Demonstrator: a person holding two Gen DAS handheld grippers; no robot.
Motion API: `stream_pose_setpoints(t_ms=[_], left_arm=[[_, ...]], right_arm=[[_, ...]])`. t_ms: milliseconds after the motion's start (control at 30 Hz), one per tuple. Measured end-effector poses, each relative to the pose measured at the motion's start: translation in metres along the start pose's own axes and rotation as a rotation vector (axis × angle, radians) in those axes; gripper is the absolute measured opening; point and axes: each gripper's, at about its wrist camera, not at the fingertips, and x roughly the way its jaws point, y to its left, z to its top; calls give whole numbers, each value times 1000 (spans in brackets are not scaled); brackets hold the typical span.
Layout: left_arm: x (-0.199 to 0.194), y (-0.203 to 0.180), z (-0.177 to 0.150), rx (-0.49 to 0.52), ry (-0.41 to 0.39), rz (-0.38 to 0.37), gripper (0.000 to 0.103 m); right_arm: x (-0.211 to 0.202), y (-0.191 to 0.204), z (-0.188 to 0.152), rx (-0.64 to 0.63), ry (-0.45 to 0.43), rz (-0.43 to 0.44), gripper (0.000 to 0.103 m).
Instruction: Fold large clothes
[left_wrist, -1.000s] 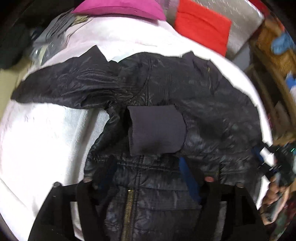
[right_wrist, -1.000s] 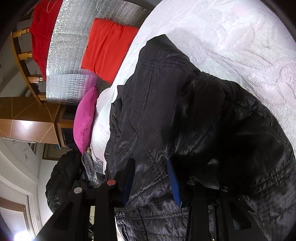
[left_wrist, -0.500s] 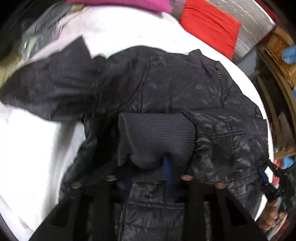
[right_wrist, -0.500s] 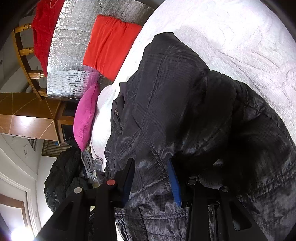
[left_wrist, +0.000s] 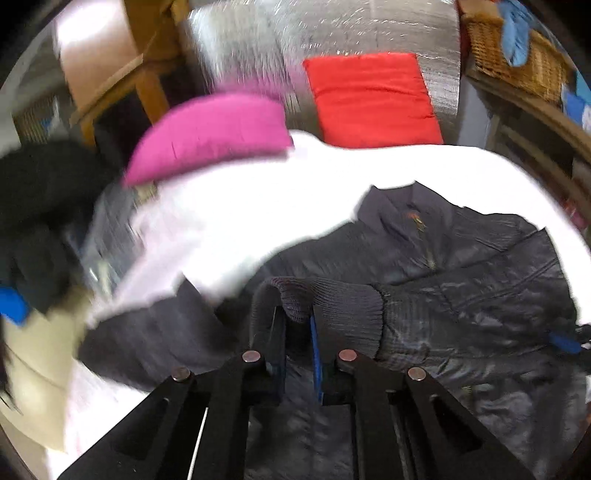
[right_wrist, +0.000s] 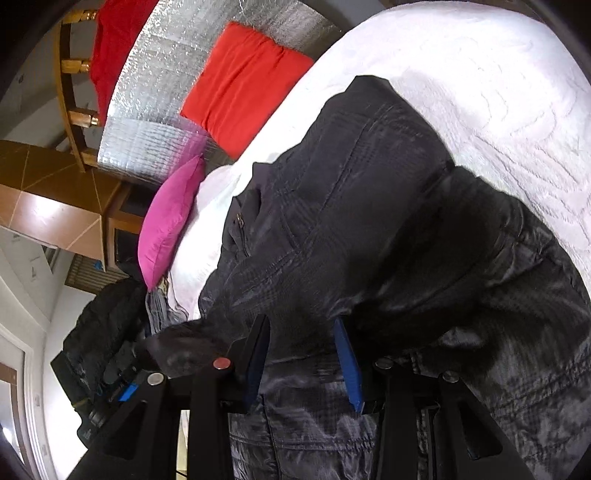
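Observation:
A black quilted jacket (left_wrist: 461, 266) lies spread on a white bedspread (left_wrist: 258, 206). In the left wrist view my left gripper (left_wrist: 297, 321) is shut on the jacket's dark ribbed knit cuff (left_wrist: 343, 306), which is raised off the bed, and the sleeve trails down to the left. In the right wrist view my right gripper (right_wrist: 301, 343) is shut on a thick fold of the jacket (right_wrist: 369, 221), which bulges between its two fingers. The right gripper's blue tip (left_wrist: 565, 341) shows at the jacket's right edge.
A pink pillow (left_wrist: 214, 136) and a red cushion (left_wrist: 373, 99) lean at the head of the bed against a silver foil panel (left_wrist: 258, 55). A wicker basket (left_wrist: 517, 55) sits on shelves at the right. Dark clothes (left_wrist: 37, 192) are piled off the bed's left side.
My left gripper closed on the knit cuff and lifted it up and leftward, dragging the sleeve along. The right gripper kept its hold and rose slightly.

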Motion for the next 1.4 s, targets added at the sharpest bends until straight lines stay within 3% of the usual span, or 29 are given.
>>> stream_pose_setpoints(t_ms=[100,333,500,667,733,800,967,1067,1100,1167,1233,1300,1400], left_arm=[[12,4,-2,49,4,70,12],[86,19,-56,40,226,111,12],[92,15,-54,62,228,145,12],[90,22,-51,63,228,188,10],[91,27,-56,40,241,181,10],[91,26,-62,43,247,178,9],[87,11,-69,92,261,150,10],[72,19,-69,45,260,36,10],[66,22,-70,29,251,11,12],[51,28,-73,3,205,-10,36],[37,33,-78,-26,140,-9,53],[30,31,-83,-42,88,-6,55],[35,21,-83,-69,71,-6,55]], right_arm=[[-3,-3,4,14,-21,11,39],[-12,-15,17,52,-64,13,40],[-9,-17,20,57,-51,-9,40],[-27,1,21,-35,-160,-39,40],[-37,2,26,-48,-206,-19,40],[-35,-5,30,-23,-193,-19,41],[-1,-27,34,74,-31,16,42],[-9,-18,33,23,-77,-16,42],[-11,-12,32,-7,-96,-22,42],[-13,1,28,-76,-115,-31,41],[-2,13,21,-143,-75,-48,41],[19,16,14,-166,-6,-96,41],[45,9,8,-152,77,-167,41]])
